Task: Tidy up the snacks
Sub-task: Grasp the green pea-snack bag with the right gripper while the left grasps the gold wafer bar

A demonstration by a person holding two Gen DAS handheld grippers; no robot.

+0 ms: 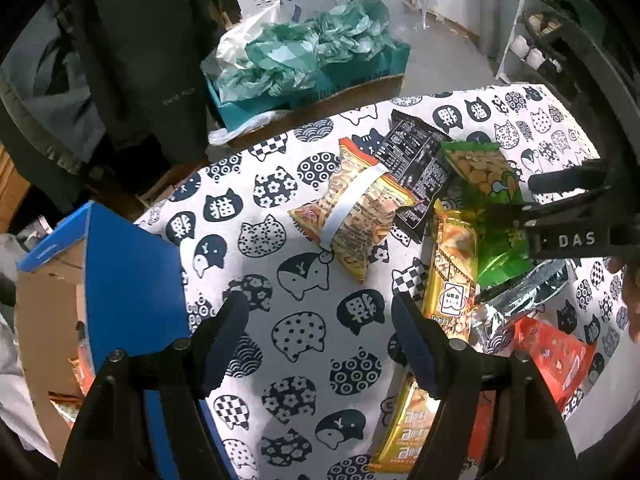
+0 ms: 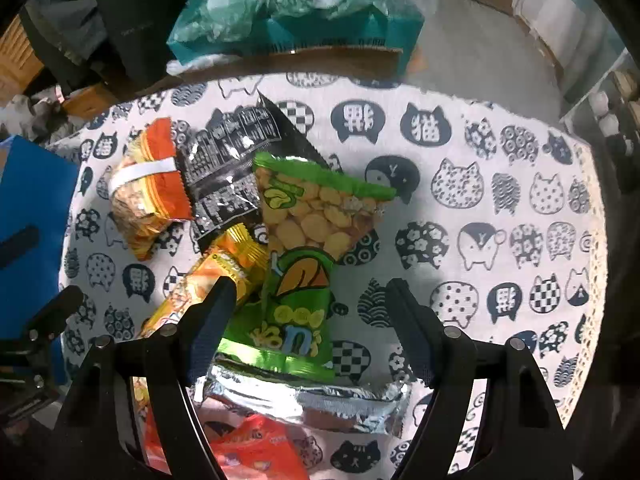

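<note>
Several snack packs lie on a cat-print tablecloth (image 1: 304, 344). An orange-yellow pack with a white band (image 1: 356, 208) lies mid-table, a black pack (image 1: 420, 168) behind it, a green pea pack (image 2: 304, 240) on top of a silver pack (image 2: 320, 396), and a yellow bar (image 1: 452, 272) beside it. My left gripper (image 1: 320, 312) is open and empty above bare cloth. My right gripper (image 2: 308, 300) is open, hovering over the lower part of the green pack; it also shows at the right of the left wrist view (image 1: 568, 216).
A blue cardboard box (image 1: 120, 280) stands open at the table's left edge with snacks inside. An orange pack (image 1: 560, 356) and a yellow pack (image 1: 404, 432) lie at the near right. A teal box of plastic bags (image 1: 304, 60) stands behind the table.
</note>
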